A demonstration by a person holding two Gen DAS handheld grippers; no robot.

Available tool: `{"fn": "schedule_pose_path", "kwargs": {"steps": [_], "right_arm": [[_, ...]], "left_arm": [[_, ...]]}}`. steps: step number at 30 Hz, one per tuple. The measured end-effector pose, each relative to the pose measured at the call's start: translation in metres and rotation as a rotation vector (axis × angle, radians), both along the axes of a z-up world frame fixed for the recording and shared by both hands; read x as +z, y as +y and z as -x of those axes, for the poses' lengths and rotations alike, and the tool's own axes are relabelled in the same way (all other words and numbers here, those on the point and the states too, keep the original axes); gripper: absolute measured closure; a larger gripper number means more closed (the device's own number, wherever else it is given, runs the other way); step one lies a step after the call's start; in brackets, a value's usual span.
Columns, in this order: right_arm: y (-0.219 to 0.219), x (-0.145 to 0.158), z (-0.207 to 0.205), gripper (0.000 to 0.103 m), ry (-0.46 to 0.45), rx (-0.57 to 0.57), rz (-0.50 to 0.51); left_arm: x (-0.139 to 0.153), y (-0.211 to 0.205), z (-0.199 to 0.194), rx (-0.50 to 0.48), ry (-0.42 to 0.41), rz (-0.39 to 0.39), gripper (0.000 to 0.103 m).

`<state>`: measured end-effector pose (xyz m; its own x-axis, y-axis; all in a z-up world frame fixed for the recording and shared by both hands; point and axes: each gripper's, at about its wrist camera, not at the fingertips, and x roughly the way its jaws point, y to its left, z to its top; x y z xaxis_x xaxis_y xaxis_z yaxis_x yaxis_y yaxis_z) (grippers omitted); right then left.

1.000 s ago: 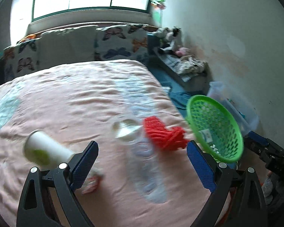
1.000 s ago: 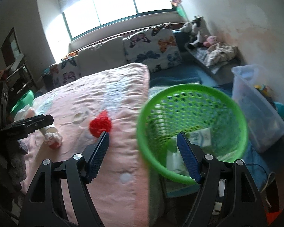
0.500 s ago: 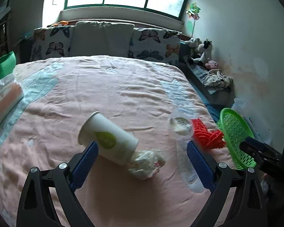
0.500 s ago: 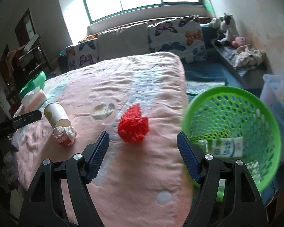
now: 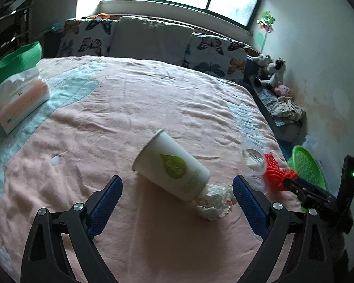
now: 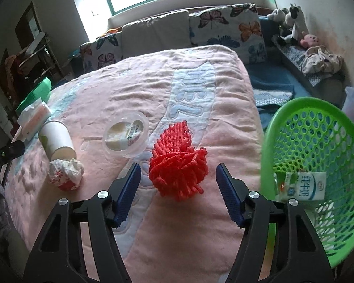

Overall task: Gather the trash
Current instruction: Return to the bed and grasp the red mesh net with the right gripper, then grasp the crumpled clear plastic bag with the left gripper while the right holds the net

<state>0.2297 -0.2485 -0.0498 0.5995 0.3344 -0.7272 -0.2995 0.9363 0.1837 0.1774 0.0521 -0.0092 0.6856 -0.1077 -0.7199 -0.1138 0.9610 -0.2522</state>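
Trash lies on the pink bed ahead of us: the red mesh wad (image 6: 178,162) sits between our right tool's (image 6: 177,189) jaws (just narrowing, not touching it). Our left tool (image 5: 177,202) stands apart, the paper cup (image 5: 171,165) just beyond its tips.

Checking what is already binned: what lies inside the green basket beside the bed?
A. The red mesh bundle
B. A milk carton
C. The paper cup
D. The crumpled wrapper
B: a milk carton lies inside the green basket; the other three items lie on the bed.
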Motion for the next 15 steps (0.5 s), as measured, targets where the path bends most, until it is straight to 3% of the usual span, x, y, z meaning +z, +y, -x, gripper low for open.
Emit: {"fn": "schedule_pose_path", "kwargs": {"steps": [6, 15], "right_arm": [[-0.001, -0.007, -0.003, 0.053, 0.017, -0.003, -0.008], [-0.013, 0.006, 0.010, 0.058, -0.022, -0.008, -0.013]], "left_arm": [[-0.010, 0.005, -0.010, 0.053, 0.041, 0.046, 0.012], [-0.027, -0.012, -0.010, 0.050, 0.089, 0.080, 0.012]]}}
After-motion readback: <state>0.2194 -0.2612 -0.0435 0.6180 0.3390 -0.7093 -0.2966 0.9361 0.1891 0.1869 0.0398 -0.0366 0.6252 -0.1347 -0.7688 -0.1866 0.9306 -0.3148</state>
